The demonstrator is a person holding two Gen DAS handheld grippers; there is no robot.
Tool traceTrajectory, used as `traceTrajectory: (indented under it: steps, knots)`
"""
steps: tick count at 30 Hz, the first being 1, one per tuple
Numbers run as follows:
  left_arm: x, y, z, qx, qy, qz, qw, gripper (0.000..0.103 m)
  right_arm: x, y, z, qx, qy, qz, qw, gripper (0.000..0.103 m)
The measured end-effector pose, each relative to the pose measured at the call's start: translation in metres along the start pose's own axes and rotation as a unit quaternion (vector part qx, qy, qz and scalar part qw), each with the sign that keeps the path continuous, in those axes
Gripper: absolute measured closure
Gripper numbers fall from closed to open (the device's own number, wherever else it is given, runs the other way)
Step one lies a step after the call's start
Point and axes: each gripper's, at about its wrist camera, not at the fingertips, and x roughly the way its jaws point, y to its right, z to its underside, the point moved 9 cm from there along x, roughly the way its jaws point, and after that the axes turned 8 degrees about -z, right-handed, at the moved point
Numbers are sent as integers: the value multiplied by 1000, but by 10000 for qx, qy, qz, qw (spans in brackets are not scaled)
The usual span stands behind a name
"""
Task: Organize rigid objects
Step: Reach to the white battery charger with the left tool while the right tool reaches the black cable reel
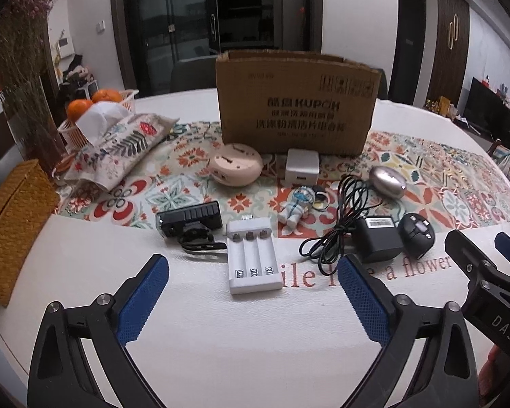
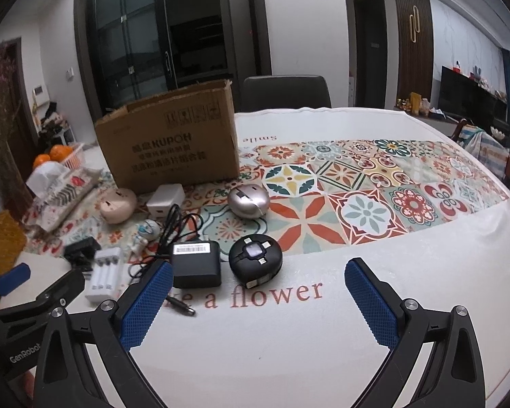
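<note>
An open cardboard box [image 1: 297,102] [image 2: 170,139] stands at the back of the table. In front of it lie a pink round device [image 1: 236,165], a white cube charger [image 1: 302,168], a silver oval case [image 1: 387,176] [image 2: 248,199], an astronaut figure [image 1: 295,205], a black clip light [image 1: 188,221], a white battery charger [image 1: 253,255] [image 2: 103,273], a black adapter with cord [image 1: 377,238] [image 2: 195,263] and a black round cable case [image 1: 416,233] [image 2: 255,260]. My left gripper [image 1: 256,277] is open just before the battery charger. My right gripper [image 2: 258,277] is open near the round case.
A patterned tissue pouch [image 1: 119,146], a basket of oranges [image 1: 95,108] and a woven yellow box [image 1: 13,224] sit at the left. Dried flowers [image 1: 20,68] stand at the far left. A chair [image 2: 285,91] is behind the table.
</note>
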Motion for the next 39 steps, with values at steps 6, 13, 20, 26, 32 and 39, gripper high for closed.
traceTrajectory:
  steps: [6, 13, 20, 26, 32, 39]
  knots:
    - [23, 5, 4, 46, -271, 22, 9996, 6, 21, 3, 4, -123, -214, 129, 9996, 3]
    - [41, 9, 6, 125, -405, -36, 9991, 15, 41, 6, 12, -191, -512, 135, 9984, 9]
    - [54, 9, 9, 175, -524, -68, 9985, 19, 57, 5, 17, -285, -702, 91, 9971, 14]
    - [64, 10, 14, 178, -692, -22, 9974, 25, 65, 2, 16, -363, -740, 90, 9966, 16]
    - [70, 17, 16, 263, -730, 27, 9970, 27, 65, 1, 11, -573, -719, 130, 9957, 18]
    - [78, 19, 17, 283, -794, -19, 9964, 33, 68, 5, 8, -786, -608, 309, 9946, 21]
